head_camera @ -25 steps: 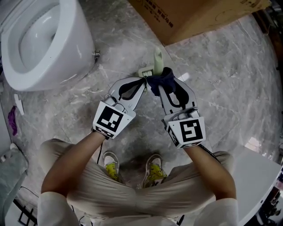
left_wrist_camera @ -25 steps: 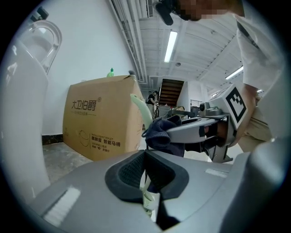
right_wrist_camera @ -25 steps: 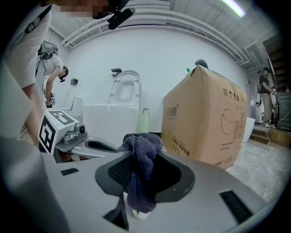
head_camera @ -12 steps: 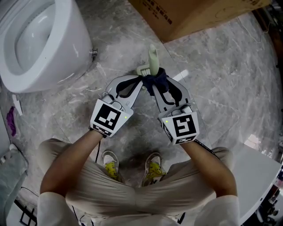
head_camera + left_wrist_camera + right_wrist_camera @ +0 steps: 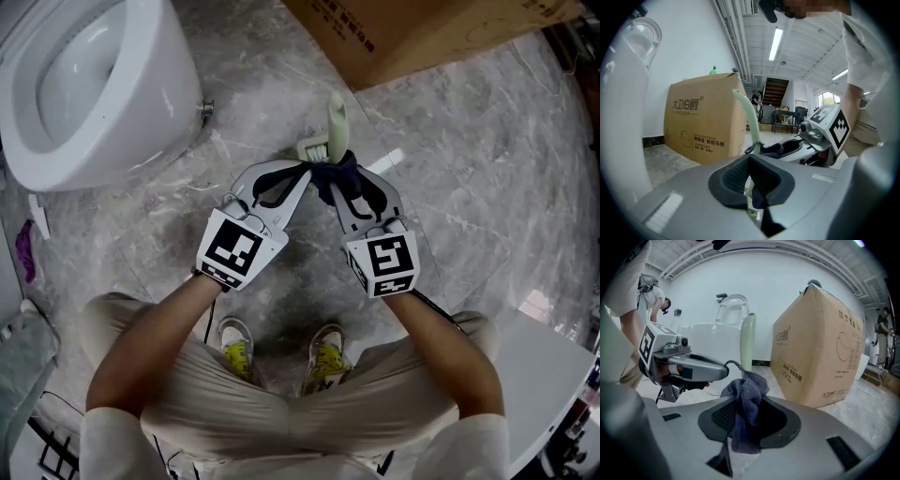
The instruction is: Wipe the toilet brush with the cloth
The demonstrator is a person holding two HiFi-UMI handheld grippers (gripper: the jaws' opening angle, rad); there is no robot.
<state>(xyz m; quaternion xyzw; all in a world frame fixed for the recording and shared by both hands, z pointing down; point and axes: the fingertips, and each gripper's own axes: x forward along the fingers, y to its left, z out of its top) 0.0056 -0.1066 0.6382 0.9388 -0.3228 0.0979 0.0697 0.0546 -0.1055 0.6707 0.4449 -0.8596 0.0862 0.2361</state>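
A pale green toilet brush (image 5: 336,120) stands on the marble floor between my gripper tips, its wide head (image 5: 313,148) low and its handle (image 5: 746,117) rising upright (image 5: 747,338). My left gripper (image 5: 305,171) is shut on the brush's lower part; pale green shows between its jaws (image 5: 750,176). The right gripper (image 5: 330,180) is shut on a dark blue cloth (image 5: 339,172), which bunches out of its jaws (image 5: 745,401) against the brush. A thin dark loop (image 5: 733,364) runs from the left jaw tips to the cloth (image 5: 746,390).
A white toilet (image 5: 84,84) stands at the upper left. A large cardboard box (image 5: 422,28) sits behind the brush to the right. The person's shoes (image 5: 234,342) are just below the grippers. A white object (image 5: 553,375) fills the lower right corner.
The right gripper with the cloth has drawn a little left and closer to the left gripper's tips. The brush handle has swung slightly. Both grips hold.
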